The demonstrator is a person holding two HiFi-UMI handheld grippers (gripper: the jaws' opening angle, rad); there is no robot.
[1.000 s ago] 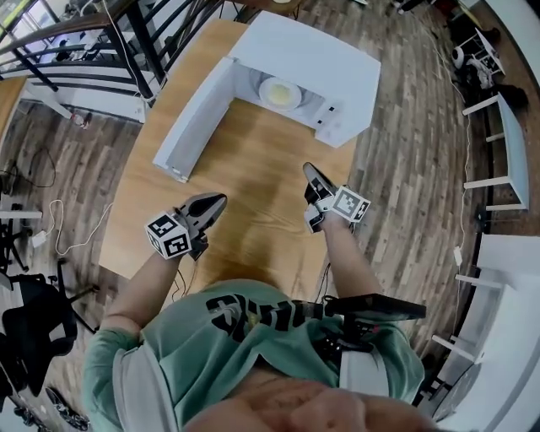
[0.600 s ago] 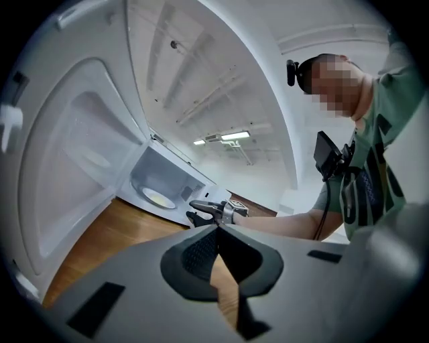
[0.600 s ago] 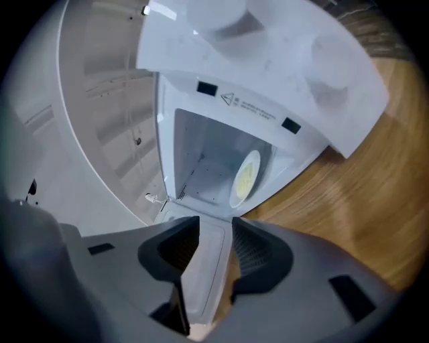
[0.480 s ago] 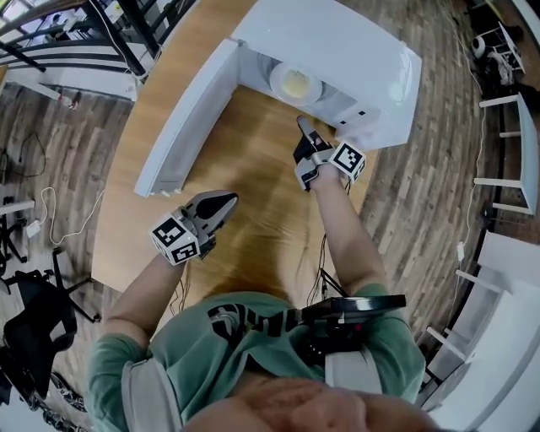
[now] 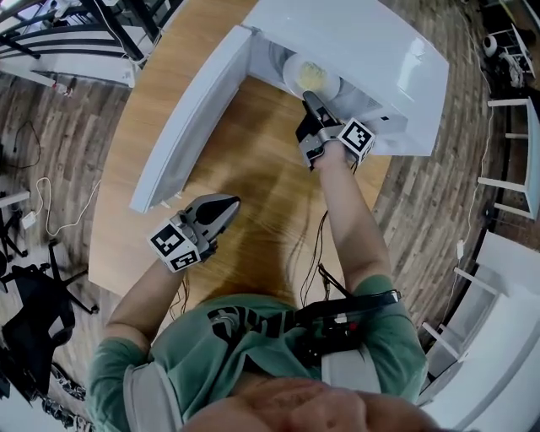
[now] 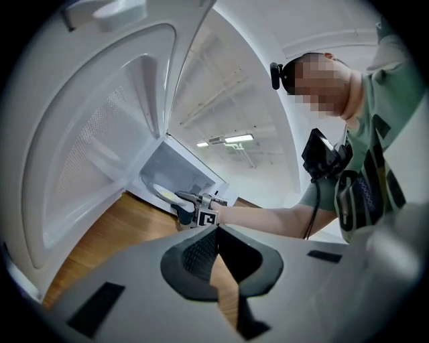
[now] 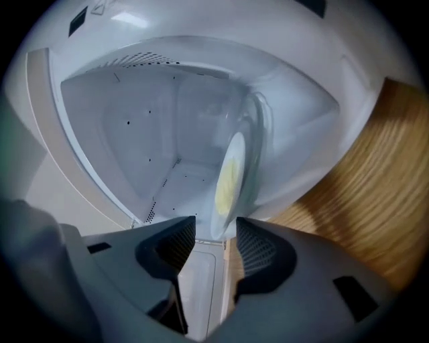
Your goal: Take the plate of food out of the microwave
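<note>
The white microwave (image 5: 363,51) stands at the table's far end, its door (image 5: 194,118) swung open to the left. Inside it sits a white plate (image 5: 310,76) with yellow food. My right gripper (image 5: 309,98) is at the cavity mouth. Its jaws have just been opening and stand open. In the right gripper view the plate (image 7: 231,181) appears on edge, its near rim reaching between the right gripper's tips (image 7: 216,234) without being pressed. My left gripper (image 5: 228,204) hovers over the wooden table (image 5: 253,186), its pads meeting with nothing between them (image 6: 216,233).
The open door (image 6: 100,134) forms a wall left of the cavity. Black railings (image 5: 93,25) and a cable (image 5: 34,211) lie off the table's left side. A dark chair (image 5: 34,312) stands at lower left, and white furniture (image 5: 506,126) at the right.
My right gripper has moved forward across the table to the microwave's mouth, rolled, and opened its jaws. The left gripper has sunk a little over the table's near part.
</note>
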